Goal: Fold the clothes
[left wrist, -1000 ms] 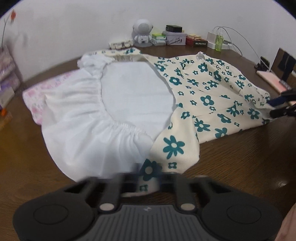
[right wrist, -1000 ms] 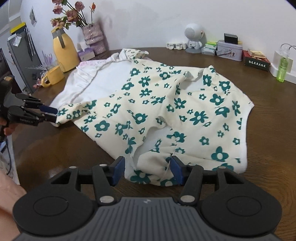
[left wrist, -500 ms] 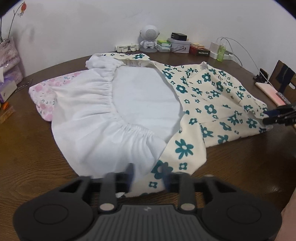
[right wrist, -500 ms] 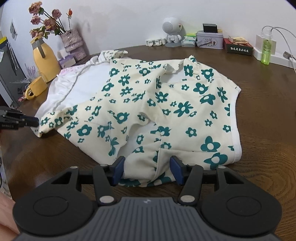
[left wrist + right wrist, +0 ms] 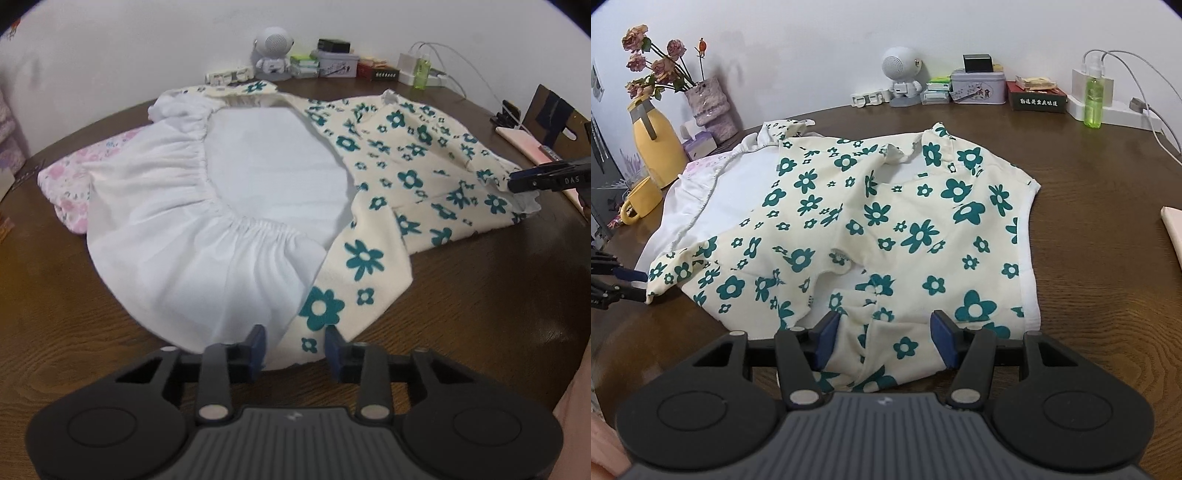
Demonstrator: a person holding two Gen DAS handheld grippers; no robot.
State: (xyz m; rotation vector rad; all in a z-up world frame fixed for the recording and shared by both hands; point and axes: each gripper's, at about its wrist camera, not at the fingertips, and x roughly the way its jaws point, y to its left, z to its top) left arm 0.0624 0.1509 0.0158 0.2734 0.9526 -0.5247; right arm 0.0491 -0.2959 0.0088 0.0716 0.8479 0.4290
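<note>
A cream dress [image 5: 886, 229] printed with teal flowers lies spread on the brown table [image 5: 1089, 206], its white lining [image 5: 229, 206] turned up on the left half. My left gripper [image 5: 295, 349] is open at the near hem, and the cloth's edge lies loose between its blue pads [image 5: 256, 347]. In the right wrist view the left gripper [image 5: 631, 284] shows at the dress's left corner. My right gripper [image 5: 884, 341] stands wide open over the opposite bunched hem, with cloth lying between its fingers [image 5: 942, 343]. From the left wrist view the right gripper [image 5: 517, 181] sits at the dress's far right edge.
A pink floral garment [image 5: 70, 184] lies under the dress's left side. A yellow jug [image 5: 653, 147], a yellow mug [image 5: 639, 201] and a flower vase [image 5: 709, 107] stand at the left. A robot figurine [image 5: 903, 77], tins, boxes, a green bottle [image 5: 1093, 96] and cables line the wall.
My left gripper was pinched on the hem a second ago and has since opened. The dress has settled flatter on the table, and both cameras have drawn back slightly.
</note>
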